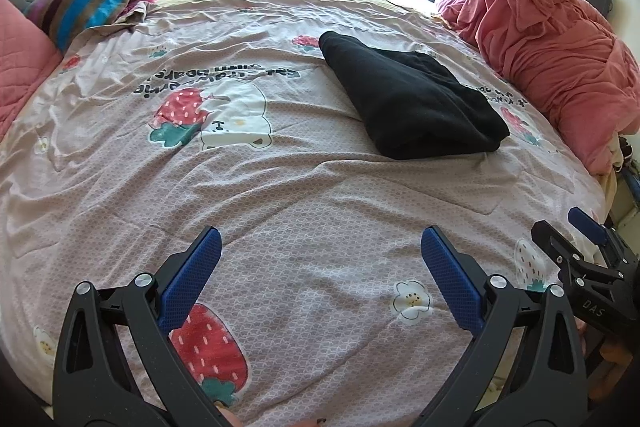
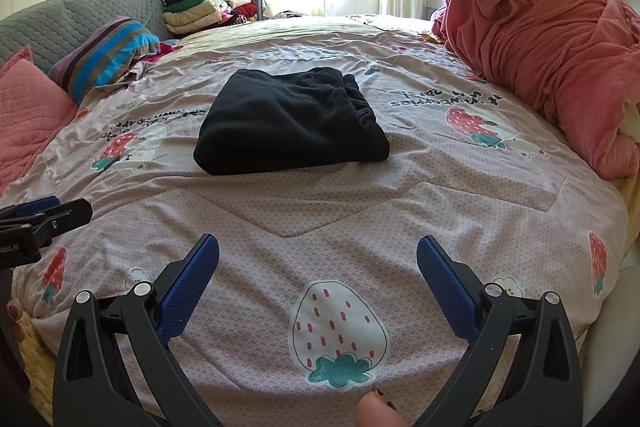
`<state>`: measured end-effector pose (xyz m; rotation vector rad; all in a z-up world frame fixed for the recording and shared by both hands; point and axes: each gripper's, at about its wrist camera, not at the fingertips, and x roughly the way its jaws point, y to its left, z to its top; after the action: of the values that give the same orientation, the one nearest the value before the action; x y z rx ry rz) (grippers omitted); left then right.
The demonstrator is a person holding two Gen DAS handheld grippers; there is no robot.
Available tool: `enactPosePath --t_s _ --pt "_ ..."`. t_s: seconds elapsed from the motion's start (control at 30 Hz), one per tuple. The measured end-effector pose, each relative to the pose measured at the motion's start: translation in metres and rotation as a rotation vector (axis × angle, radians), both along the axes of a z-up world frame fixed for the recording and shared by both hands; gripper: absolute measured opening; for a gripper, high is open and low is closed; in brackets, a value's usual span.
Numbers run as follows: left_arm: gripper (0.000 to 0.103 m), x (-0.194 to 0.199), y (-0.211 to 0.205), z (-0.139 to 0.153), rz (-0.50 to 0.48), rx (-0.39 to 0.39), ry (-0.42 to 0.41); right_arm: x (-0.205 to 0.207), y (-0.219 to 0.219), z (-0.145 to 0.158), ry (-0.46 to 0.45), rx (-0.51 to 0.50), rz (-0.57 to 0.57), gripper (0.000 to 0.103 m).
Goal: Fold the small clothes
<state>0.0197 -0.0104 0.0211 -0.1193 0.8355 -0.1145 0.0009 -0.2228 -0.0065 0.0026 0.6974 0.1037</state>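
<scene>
Both grippers' jaws spread wide, empty; folded black garment (image 2: 290, 121) well ahead on the bedspread (image 2: 360, 211), apart from them.

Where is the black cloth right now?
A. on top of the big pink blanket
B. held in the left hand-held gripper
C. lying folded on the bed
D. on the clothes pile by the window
C: the black cloth lies folded on the strawberry bedspread, and both the left hand-held gripper and the right hand-held gripper are open and empty.
</scene>
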Motion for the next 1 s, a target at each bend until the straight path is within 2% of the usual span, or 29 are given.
enactPosePath --t_s 0.5,1.0 --pt "0.094 0.0005 -0.0013 0.0004 0.003 -0.004 0.004 0.0014 0.0005 -0.0007 0.003 -0.004 -0.001 0.099" --pt "0.094 -0.0014 -0.0062 0.0041 -0.033 -0.002 -0.007 0.0014 -0.0051 -0.0019 0.009 -0.005 -0.011 0.099"
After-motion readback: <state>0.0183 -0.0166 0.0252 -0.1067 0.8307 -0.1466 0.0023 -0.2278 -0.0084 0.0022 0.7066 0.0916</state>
